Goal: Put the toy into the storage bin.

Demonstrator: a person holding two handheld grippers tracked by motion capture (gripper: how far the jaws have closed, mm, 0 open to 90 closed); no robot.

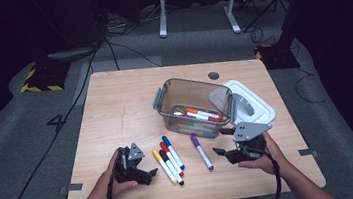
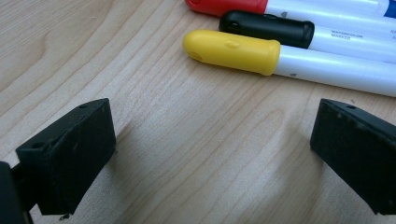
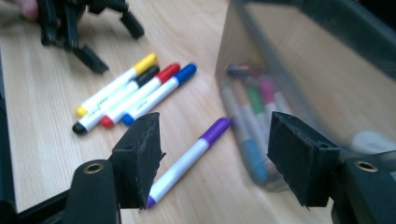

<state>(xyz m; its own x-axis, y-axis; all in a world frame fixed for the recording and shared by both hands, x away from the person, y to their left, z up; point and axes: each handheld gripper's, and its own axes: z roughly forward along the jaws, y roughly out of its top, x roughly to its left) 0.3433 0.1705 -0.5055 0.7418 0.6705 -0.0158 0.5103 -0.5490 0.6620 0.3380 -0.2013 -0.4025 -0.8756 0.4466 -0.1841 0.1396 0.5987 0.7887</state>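
Four markers lie side by side on the wooden table [image 1: 115, 111]: yellow [image 1: 164, 167], black [image 1: 172, 169], red [image 1: 170, 157] and blue [image 1: 173, 152]. A purple marker [image 1: 201, 152] lies apart to their right. My left gripper [image 1: 147, 170] rests open just left of the row, with the yellow marker's cap [image 2: 233, 50] a little beyond its jaws [image 2: 212, 149]. My right gripper [image 1: 222, 142] is open right of the purple marker, which lies between and beyond its jaws [image 3: 215, 154] as a purple-capped pen [image 3: 187, 158]. Neither holds anything.
A clear grey bin [image 1: 164, 93] holding several markers stands mid-table, close to my right gripper, its wall [image 3: 299, 70] just beyond the right jaw. A white lid [image 1: 261, 107] lies right of the bin. The table's left half is bare wood.
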